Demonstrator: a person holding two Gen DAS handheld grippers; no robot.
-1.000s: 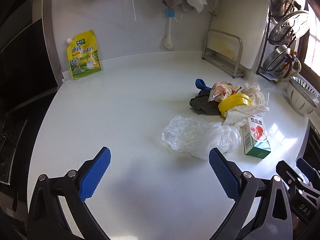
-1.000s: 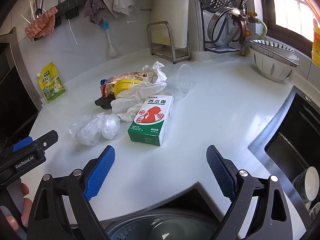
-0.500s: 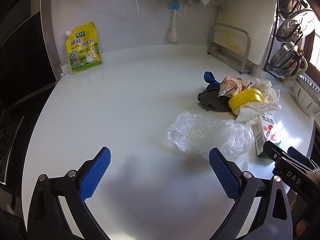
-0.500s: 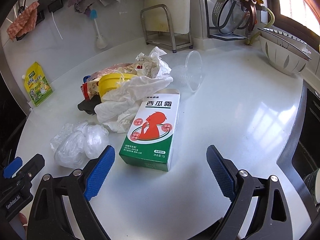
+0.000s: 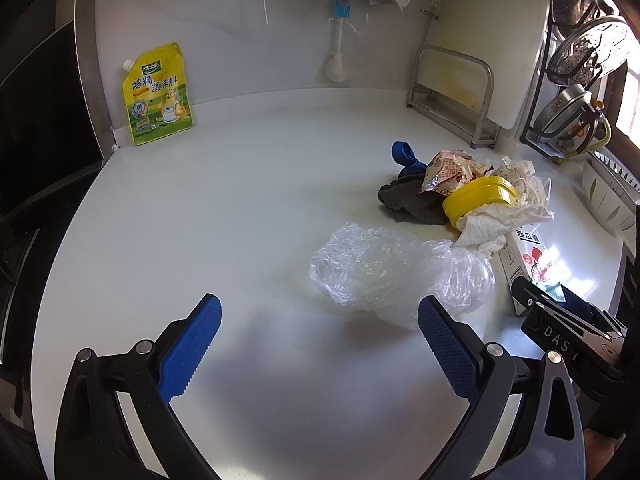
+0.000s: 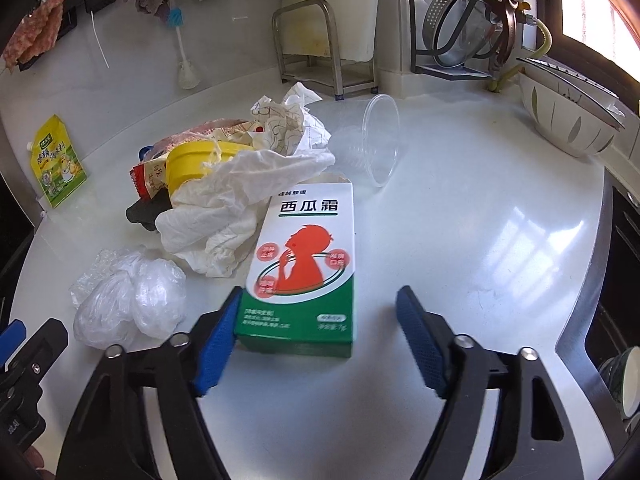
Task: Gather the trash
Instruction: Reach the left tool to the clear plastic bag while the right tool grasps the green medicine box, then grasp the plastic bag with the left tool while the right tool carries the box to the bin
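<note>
My right gripper (image 6: 318,324) is closing around the near end of the box (image 6: 306,264), which lies flat on the counter (image 6: 480,220) just right of the tissue (image 6: 236,204); the left pad looks to be against the box's near left corner, but the right pad stands clear of it, so I have no grip yet; my left gripper (image 5: 320,344) hangs wide open and empty, near the plastic bag (image 5: 392,272)

What worries me is the uneven closing; with one pad meeting the box first, I expect it to slide or swivel to the right across the smooth counter before the other pad arrives, and I could end up pinching only a corner; the carton is thin card and probably empty, so too hard a squeeze would likely crush it and let it slip out

The tissue touches the box's far left side, so a lift may drag it along and tip the yellow lid (image 6: 200,160) off the pile; the clear cup (image 6: 378,144) lies on its side just beyond, and a shove on the box could send it rolling away
</note>
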